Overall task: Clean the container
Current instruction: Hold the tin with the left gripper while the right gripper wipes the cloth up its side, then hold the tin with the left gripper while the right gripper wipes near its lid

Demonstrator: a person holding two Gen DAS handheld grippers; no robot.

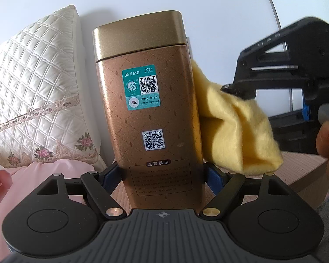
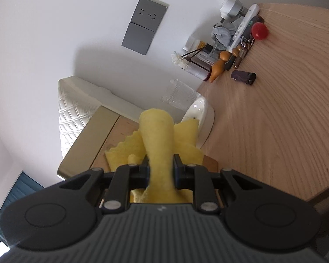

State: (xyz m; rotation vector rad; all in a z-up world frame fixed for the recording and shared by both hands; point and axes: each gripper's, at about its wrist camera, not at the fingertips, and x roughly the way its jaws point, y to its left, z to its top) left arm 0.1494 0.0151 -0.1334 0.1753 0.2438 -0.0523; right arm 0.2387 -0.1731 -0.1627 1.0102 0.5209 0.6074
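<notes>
A tall gold tin container (image 1: 151,100) with a gold lid and QR labels stands upright between my left gripper's fingers; the left gripper (image 1: 162,175) is shut on its lower part. In the right wrist view the tin (image 2: 92,142) lies below the cloth. My right gripper (image 2: 161,166) is shut on a yellow cloth (image 2: 158,135), which presses against the tin's right side (image 1: 230,127). The right gripper (image 1: 236,89) shows at the right in the left wrist view.
A quilted white pillow (image 1: 33,83) and pink bedding (image 1: 33,179) lie left. A wooden table (image 2: 274,120) holds a white dish (image 2: 199,114), a glass (image 2: 177,94) and a cluster of small items (image 2: 234,43). A wall socket (image 2: 144,26) is behind.
</notes>
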